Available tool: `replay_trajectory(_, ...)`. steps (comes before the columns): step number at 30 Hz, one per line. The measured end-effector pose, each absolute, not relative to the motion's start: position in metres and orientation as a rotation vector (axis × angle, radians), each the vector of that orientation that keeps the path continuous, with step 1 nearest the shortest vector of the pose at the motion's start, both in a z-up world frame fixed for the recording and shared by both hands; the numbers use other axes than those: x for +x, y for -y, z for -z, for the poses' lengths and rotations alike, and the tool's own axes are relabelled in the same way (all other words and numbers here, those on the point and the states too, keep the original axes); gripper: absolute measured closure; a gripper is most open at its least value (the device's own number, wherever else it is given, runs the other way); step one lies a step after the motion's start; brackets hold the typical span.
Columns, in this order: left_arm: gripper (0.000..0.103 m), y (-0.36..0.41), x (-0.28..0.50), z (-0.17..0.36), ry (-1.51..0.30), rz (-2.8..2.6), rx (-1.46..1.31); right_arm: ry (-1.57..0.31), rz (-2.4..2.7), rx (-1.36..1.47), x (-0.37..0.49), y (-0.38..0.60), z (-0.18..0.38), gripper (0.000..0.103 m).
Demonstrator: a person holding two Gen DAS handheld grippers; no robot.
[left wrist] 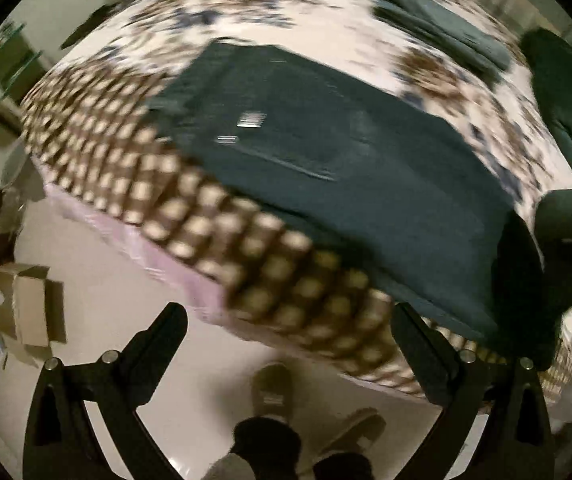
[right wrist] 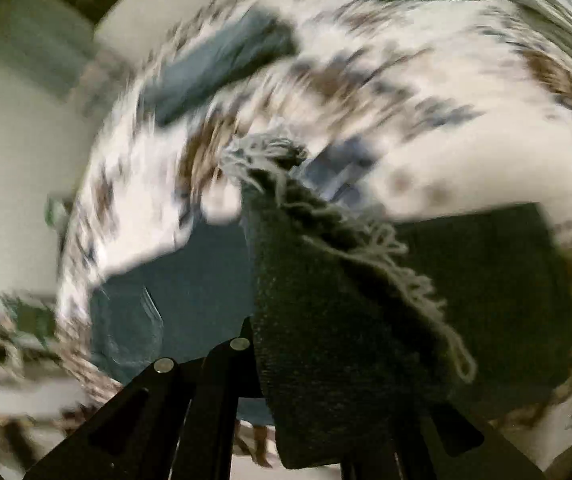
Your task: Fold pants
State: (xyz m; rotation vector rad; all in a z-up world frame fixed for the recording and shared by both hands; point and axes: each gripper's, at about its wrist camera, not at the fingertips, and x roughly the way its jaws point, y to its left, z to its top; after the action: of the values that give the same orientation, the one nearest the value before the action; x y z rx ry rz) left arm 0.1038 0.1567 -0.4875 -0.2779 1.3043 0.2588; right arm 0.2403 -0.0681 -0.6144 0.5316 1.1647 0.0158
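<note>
Dark blue jeans (left wrist: 326, 152) lie on a floral and checked bedspread (left wrist: 326, 12), back pocket up, with one end hanging over the bed's front edge. My left gripper (left wrist: 286, 320) is open and empty, held off the bed's edge above the floor. My right gripper (right wrist: 318, 360) is shut on the frayed hem of a jeans leg (right wrist: 326, 300) and holds it lifted above the rest of the jeans (right wrist: 190, 292). The right view is blurred.
A folded blue-grey garment (left wrist: 442, 24) lies at the far side of the bed, also in the right wrist view (right wrist: 222, 64). A cardboard box (left wrist: 30, 304) stands on the floor at left. The person's feet (left wrist: 274, 396) are below the bed edge.
</note>
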Motion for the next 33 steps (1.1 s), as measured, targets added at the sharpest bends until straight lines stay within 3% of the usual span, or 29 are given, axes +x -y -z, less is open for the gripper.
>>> replay_trajectory(2,0.0,-0.176,0.102,0.492,-1.302,-0.291,-0.297,-1.276,-0.024,0.438,0.256,0.018,0.647,0.092)
replay_trajectory(3,0.0,-0.182,0.102,0.493,-1.302,-0.3,-0.304,-1.33,-0.016,0.418,0.26,0.001,0.661,0.08)
replay_trajectory(4,0.0,-0.188,0.101,0.494,-1.301,-0.31,-0.313,-1.362,-0.031,0.412,0.264,-0.016,0.67,0.059)
replay_trajectory(6,0.0,-0.194,0.099,0.49,-1.297,-0.321,-0.32,-1.371,-0.147,0.466,0.265,-0.026,0.668,0.031)
replay_trajectory(10,0.0,-0.185,0.114,0.477,-1.276,-0.307,-0.352,-1.293,-0.305,0.709,0.243,0.016,0.63,0.015)
replay_trajectory(16,0.0,-0.123,0.169,0.473,-1.271,-0.193,-0.364,-1.276,-0.031,0.617,0.196,0.159,0.615,0.013)
replay_trajectory(21,0.006,-0.06,0.224,0.526,-1.401,-0.095,-0.278,-1.33,0.103,0.722,0.17,0.248,0.642,0.013)
replay_trajectory(24,0.04,-0.034,0.239,0.561,-1.49,-0.067,-0.176,-1.347,0.126,0.736,0.162,0.272,0.653,0.013)
replay_trajectory(26,0.084,-0.027,0.24,0.569,-1.481,-0.071,-0.088,-1.359,0.129,0.746,0.158,0.28,0.659,0.013)
replay_trajectory(27,0.094,-0.028,0.237,0.563,-1.449,-0.075,-0.061,-1.364,0.129,0.753,0.156,0.283,0.662,0.013)
replay_trajectory(29,0.103,-0.032,0.232,0.549,-1.409,-0.054,-0.061,-1.37,0.128,0.761,0.152,0.285,0.662,0.013)
replay_trajectory(33,0.103,-0.057,0.217,0.51,-1.308,-0.091,-0.062,-1.376,0.109,0.763,0.158,0.275,0.666,0.013)
